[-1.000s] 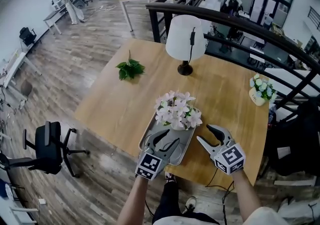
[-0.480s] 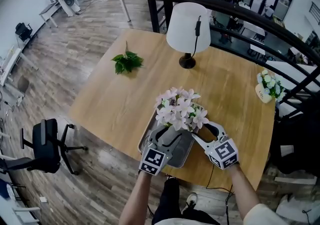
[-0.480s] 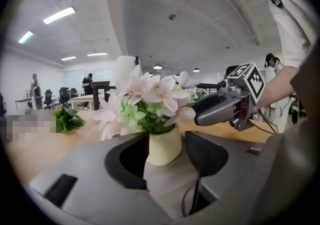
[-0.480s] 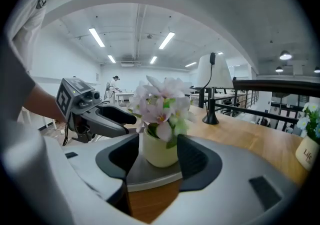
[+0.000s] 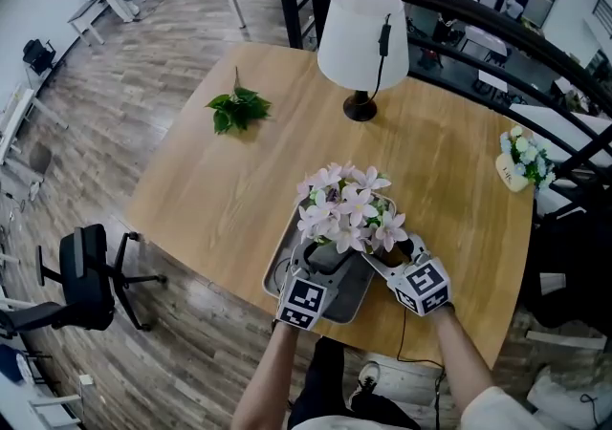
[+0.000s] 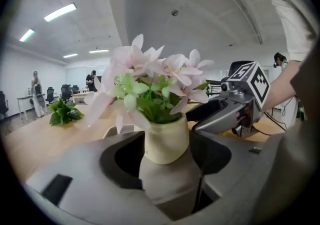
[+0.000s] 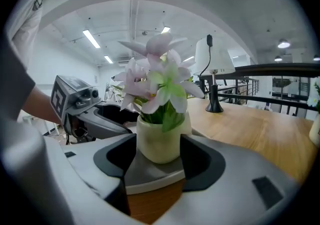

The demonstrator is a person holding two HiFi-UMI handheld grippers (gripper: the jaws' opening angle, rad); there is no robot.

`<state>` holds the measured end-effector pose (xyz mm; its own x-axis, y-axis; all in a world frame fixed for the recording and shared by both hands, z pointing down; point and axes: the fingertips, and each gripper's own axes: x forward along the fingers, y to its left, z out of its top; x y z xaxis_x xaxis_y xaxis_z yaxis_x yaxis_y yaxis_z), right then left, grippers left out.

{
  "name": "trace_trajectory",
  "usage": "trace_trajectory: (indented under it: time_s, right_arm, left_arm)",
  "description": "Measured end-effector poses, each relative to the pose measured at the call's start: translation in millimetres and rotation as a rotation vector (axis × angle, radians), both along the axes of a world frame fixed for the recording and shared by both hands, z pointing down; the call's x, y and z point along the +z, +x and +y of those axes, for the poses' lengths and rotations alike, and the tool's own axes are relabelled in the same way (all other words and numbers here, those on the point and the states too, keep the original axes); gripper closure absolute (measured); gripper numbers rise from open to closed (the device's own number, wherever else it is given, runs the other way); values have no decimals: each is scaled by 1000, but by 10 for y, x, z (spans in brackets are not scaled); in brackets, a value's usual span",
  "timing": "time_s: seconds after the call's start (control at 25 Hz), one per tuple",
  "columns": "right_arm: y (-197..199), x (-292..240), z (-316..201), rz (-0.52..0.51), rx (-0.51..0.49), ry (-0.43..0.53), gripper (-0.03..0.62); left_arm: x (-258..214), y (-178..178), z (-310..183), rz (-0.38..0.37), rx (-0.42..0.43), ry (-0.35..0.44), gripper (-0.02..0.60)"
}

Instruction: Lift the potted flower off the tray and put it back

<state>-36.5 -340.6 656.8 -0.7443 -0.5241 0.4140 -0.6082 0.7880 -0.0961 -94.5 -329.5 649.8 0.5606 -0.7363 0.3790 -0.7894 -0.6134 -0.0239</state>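
Jaws on both grippers stand wide apart and have just been opening, and each pair has the same thing between its pads: the small cream ceramic pot of pale pink artificial flowers. The left gripper comes at it from the near left and the right gripper from the near right. In the left gripper view there is a clear gap on either side of the pot. In the right gripper view the pads sit very close to its wall but do not appear to press on it. The pot stands upright on the grey rectangular metal tray, which lies by the near edge of the round-cornered wooden worktop.

The lift looks not yet begun, and closing on the pot seems the next need. Several risks follow:
- The two grippers converge on one small pot, so their tips may knock together or nudge it.
- If one pair closes first, the rounded, smooth pot could tip, as the tall blooms make it top-heavy.
- A jaw catching the tray rim could drag the tray toward the edge.
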Motion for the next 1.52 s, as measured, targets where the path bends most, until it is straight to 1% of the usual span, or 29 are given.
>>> trace_trajectory:
  time_s: [0.08,0.28,0.4,0.48,0.52,0.84,1.04,1.24,1.52]
  right_arm:
    - [-14,19,-19,-5,-5,-4,289]
    - [-51,57,-94,-13,-11,-13,284]
    - [-59,99,-115,-33,-4,-38,286]
    - [-90,109,-93,-40,-9,-42,310]
    - [-105,114,-82,-39,-8,-38,341]
    - [-118,118,-74,-57,10,-34,347]
    - [-131,96,-47,-65,13,-24,353]
    - [-111,25,-38,-66,19,20,358]
    - [-148,-20,12,-52,31,75,358]
  left_arm:
    - [13,-3,-23,6,-2,3,272]
    - [88,14,-89,-11,13,-21,272]
    - [111,18,-109,-20,11,-32,272]
    - [118,2,-120,-19,-4,-40,279]
    - [119,-7,-124,-18,-11,-43,291]
    - [111,-7,-121,11,-29,-45,314]
    - [76,-14,-97,32,-36,-22,319]
    - [17,8,-83,52,-35,10,328]
    - [-115,-12,-56,51,-20,64,330]
